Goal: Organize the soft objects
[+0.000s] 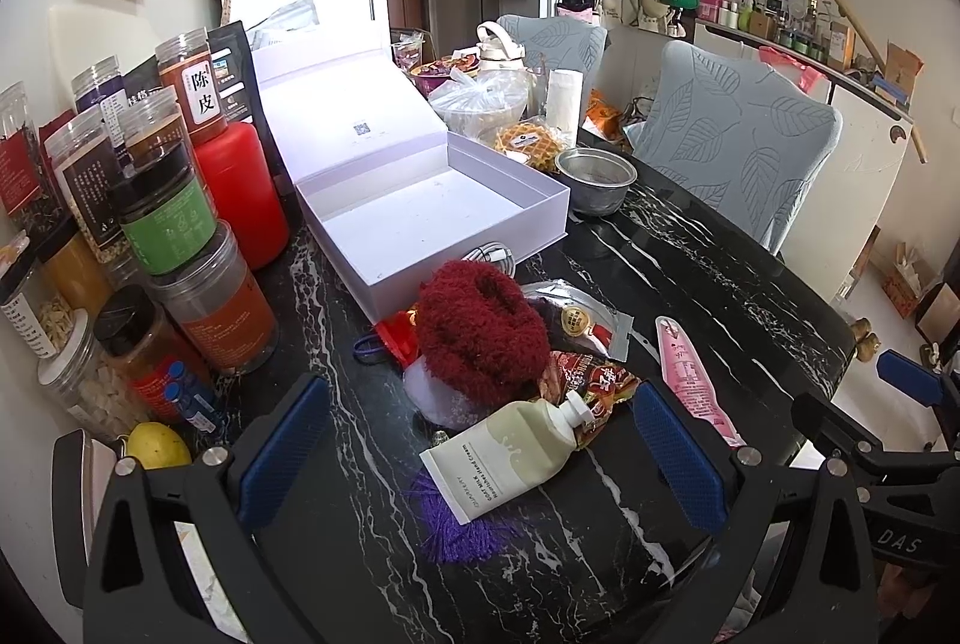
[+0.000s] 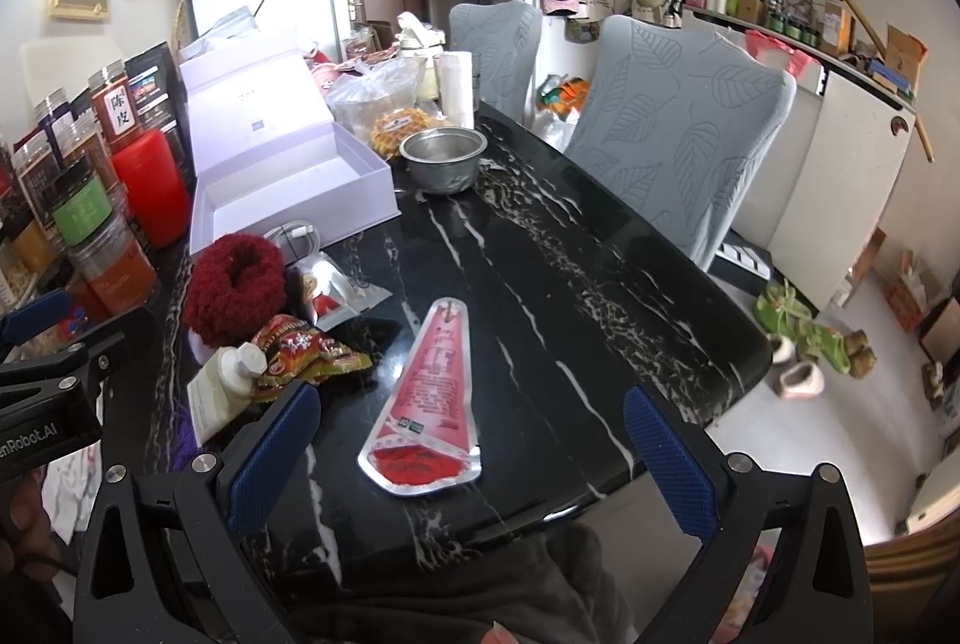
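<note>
A fuzzy dark red knit piece (image 1: 480,326) lies on the black marble table (image 1: 690,248), just in front of an open white box (image 1: 432,200). It also shows in the right wrist view (image 2: 231,284). A pale hand cream tube (image 1: 510,455), a purple tassel (image 1: 465,530), a red snack packet (image 1: 591,386) and a pink cone-shaped pouch (image 2: 429,392) lie near it. My left gripper (image 1: 480,458) is open, with the tube between its fingers. My right gripper (image 2: 471,455) is open around the pouch's wide end.
Several spice jars (image 1: 174,218) and a red bottle (image 1: 240,188) crowd the table's left side. A metal bowl (image 1: 594,179), bagged food (image 1: 480,101) and a waffle pack (image 1: 528,143) stand behind the box. Two grey leaf-pattern chairs (image 1: 738,134) stand on the right side.
</note>
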Demonstrator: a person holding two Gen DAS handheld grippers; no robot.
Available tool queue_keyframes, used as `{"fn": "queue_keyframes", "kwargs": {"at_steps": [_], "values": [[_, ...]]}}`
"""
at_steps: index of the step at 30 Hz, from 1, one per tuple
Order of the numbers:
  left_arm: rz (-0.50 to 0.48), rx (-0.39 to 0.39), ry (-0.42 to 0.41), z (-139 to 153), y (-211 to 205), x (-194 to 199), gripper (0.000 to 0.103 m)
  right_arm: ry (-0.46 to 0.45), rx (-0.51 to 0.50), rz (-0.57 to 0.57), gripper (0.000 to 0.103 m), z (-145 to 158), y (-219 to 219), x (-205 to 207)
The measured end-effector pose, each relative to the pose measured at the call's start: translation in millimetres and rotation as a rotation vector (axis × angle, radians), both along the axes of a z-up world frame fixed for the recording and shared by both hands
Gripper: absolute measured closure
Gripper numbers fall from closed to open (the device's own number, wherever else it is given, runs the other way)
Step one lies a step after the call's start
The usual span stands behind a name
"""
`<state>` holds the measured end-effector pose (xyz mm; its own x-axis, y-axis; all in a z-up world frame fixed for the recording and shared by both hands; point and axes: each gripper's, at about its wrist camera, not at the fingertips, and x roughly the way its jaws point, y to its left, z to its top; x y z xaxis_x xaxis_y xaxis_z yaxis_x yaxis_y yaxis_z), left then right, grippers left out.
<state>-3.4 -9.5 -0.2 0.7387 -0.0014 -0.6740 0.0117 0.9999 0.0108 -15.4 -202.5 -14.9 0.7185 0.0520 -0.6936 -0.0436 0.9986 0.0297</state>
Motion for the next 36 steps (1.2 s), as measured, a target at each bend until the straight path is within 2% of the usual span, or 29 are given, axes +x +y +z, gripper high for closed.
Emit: {"fn": "queue_keyframes", "kwargs": {"at_steps": [19, 28, 36], "values": [[-0.014, -0.017, 0.023, -11, 1, 3, 0.000, 0.024, 0.019, 0.048, 0.000, -8, 6, 7], [-0.043, -0.054, 0.050, -25, 2, 20, 0.000, 0.071, 0.040, 0.057, 0.000, -23, 6, 19], [-0.046, -0.057, 0.074, -34, 1, 39, 0.000, 0.104, 0.060, 0.056, 0.000, -35, 4, 34]]}}
